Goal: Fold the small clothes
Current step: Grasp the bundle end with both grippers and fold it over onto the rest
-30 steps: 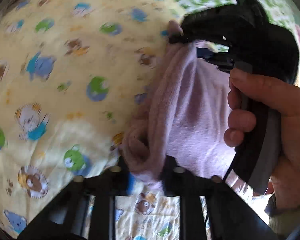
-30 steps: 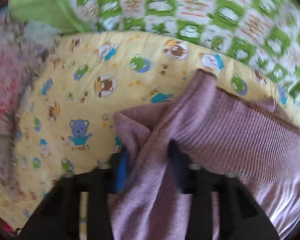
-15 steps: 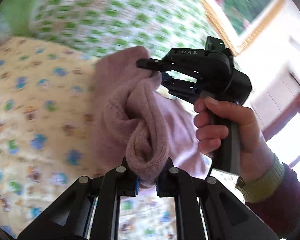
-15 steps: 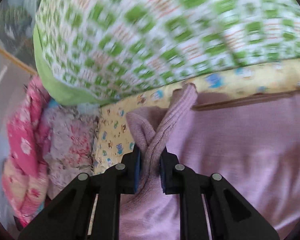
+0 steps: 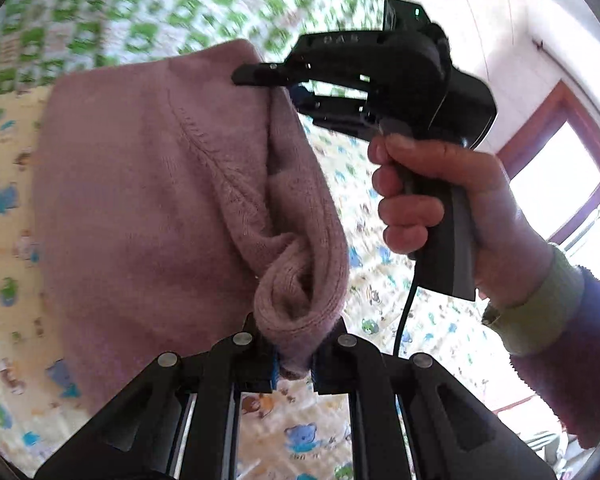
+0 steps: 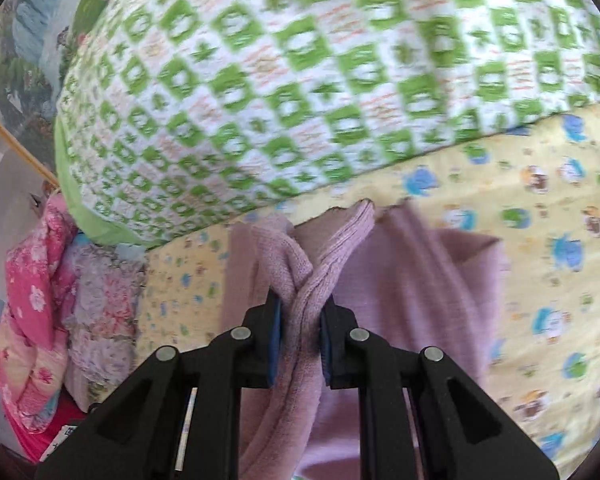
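A small mauve knitted garment (image 5: 148, 200) hangs in the air above the yellow cartoon-print sheet (image 5: 4, 152), held up by both grippers. My left gripper (image 5: 294, 360) is shut on one bunched ribbed edge. My right gripper (image 5: 278, 84), held in a hand, is shut on the other upper corner, seen in the left wrist view. In the right wrist view the right gripper (image 6: 300, 332) pinches twisted ribbed fabric, and the garment (image 6: 412, 288) drapes down below it over the sheet (image 6: 560, 280).
A green-and-white patterned quilt (image 6: 280, 80) lies piled behind the sheet. Pink floral bedding (image 6: 32, 312) is stacked at the left. A framed picture (image 6: 24, 52) hangs on the wall, and a window (image 5: 560, 184) is at the right.
Both grippers have lifted the garment off the sheet, and it now hangs spread between them. Both views tilted up toward the quilt and the wall.
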{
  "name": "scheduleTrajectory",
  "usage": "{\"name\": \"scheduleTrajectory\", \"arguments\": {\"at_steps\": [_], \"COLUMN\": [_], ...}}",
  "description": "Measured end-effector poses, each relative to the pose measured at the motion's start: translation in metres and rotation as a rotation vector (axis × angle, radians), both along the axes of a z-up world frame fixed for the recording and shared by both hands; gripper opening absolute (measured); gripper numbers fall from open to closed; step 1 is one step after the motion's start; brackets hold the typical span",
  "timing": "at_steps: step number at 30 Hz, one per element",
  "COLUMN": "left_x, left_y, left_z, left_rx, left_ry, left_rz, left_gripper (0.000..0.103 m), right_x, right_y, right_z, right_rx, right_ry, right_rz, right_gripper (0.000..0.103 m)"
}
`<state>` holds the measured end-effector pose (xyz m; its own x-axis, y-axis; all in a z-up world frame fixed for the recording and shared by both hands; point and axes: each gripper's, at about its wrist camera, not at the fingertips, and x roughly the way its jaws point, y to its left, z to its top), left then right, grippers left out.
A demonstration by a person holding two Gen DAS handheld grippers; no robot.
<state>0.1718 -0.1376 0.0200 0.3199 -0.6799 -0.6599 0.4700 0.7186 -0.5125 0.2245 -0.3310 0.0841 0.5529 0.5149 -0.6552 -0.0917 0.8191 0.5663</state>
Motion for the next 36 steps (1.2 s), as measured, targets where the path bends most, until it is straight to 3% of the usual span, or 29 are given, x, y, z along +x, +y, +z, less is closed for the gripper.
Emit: {"name": "scheduleTrajectory", "arguments": {"at_steps": [10, 13, 25, 26, 27, 28, 29, 32, 36], "left_x": [0.010, 0.034, 0.038, 0.039, 0.038, 0.035, 0.035, 0.032, 0.016], "left_y": [-0.047, -0.059, -0.087, -0.090, -0.094, -0.097, -0.098, -0.102, -0.096], "left_z": [-0.033, -0.043, -0.050, -0.051, -0.050, -0.048, -0.047, -0.042, -0.031], "left_rx": [0.078, 0.092, 0.161, 0.162, 0.162, 0.164, 0.166, 0.161, 0.163], "left_ry": [0.049, 0.070, 0.058, 0.066, 0.071, 0.072, 0.075, 0.086, 0.067], "left_rz": [-0.048, -0.046, -0.086, -0.089, -0.090, -0.089, -0.088, -0.095, -0.118], "left_gripper": [0.009, 0.009, 0.012, 0.013, 0.018, 0.020, 0.027, 0.050, 0.055], "right_x": [0.000, 0.004, -0.001, -0.001, -0.001, -0.001, -0.001, -0.007, -0.025], "right_y": [-0.026, -0.033, -0.047, -0.048, -0.049, -0.050, -0.052, -0.061, -0.065], "right_z": [-0.028, -0.042, -0.061, -0.062, -0.062, -0.061, -0.061, -0.055, -0.035], "right_rx": [-0.091, -0.097, -0.091, -0.094, -0.094, -0.108, -0.127, -0.117, -0.122], "right_ry": [-0.010, 0.011, 0.028, 0.032, 0.034, 0.041, 0.049, 0.049, 0.026], "right_rz": [0.004, -0.003, -0.046, -0.056, -0.061, -0.075, -0.098, -0.145, -0.173], "right_gripper": [0.017, 0.017, 0.020, 0.021, 0.028, 0.041, 0.046, 0.048, 0.048]}}
